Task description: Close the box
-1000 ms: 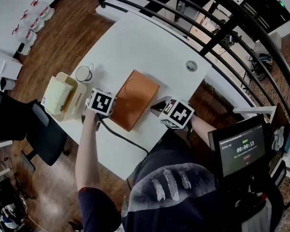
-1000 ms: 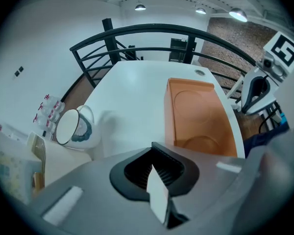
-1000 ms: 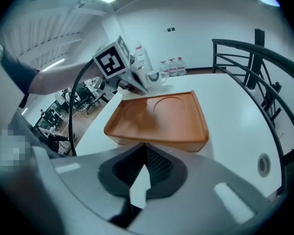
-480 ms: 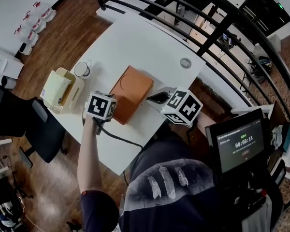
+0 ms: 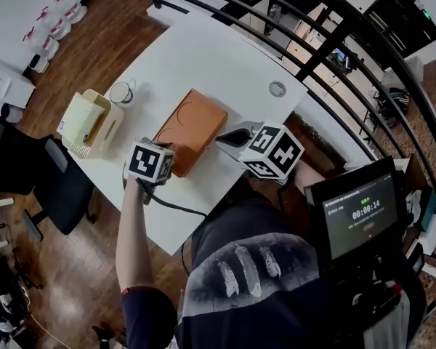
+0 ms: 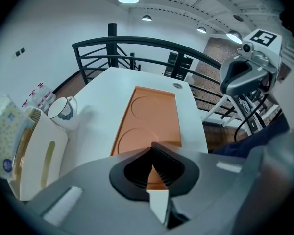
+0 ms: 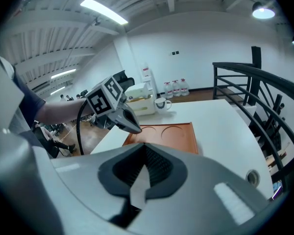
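The orange box (image 5: 191,129) lies flat on the white table (image 5: 203,57) with its lid down; two round embossed circles show on top (image 6: 149,124). My left gripper (image 5: 160,167) hangs above the box's near left corner, its jaws shut on nothing (image 6: 159,173). My right gripper (image 5: 229,138) is held above the box's near right edge, also shut and empty (image 7: 142,173). Neither gripper touches the box. From the right gripper view, the box (image 7: 169,133) lies beyond the left gripper (image 7: 122,119).
A mug (image 5: 121,92) and a cream holder with a packet (image 5: 89,122) stand left of the box. A cable grommet (image 5: 277,89) sits at the table's far right. A black railing (image 5: 334,42) runs behind the table. A timer screen (image 5: 352,217) is at my right.
Both grippers have risen off the table and away from the box. The box has not moved and stays shut.
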The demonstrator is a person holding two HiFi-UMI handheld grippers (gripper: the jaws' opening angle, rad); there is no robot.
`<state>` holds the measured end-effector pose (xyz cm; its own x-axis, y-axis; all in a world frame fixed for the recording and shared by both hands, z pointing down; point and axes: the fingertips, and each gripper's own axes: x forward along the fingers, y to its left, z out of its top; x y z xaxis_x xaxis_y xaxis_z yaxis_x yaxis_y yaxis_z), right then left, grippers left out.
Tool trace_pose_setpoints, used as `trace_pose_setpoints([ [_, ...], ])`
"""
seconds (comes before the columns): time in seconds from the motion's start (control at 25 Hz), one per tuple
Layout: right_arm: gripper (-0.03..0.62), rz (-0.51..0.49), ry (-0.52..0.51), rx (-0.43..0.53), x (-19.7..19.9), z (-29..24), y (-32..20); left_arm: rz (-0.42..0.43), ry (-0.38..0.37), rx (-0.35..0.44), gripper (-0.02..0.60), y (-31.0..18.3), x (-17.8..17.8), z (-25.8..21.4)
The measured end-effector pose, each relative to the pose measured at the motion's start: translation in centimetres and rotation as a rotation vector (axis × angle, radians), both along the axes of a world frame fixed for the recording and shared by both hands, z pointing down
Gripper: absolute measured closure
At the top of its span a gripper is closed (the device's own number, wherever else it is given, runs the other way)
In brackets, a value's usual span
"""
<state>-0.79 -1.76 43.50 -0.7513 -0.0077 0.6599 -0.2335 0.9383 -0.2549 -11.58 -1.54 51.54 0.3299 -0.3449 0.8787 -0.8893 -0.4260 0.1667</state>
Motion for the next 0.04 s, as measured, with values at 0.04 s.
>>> trace_pose_setpoints([
  [0.04,0.589,-0.001,-0.005,0.0,-0.14,-0.11,-0.03,0.0,0.003,-0.001,0.566,0.11,0.05,-0.02],
])
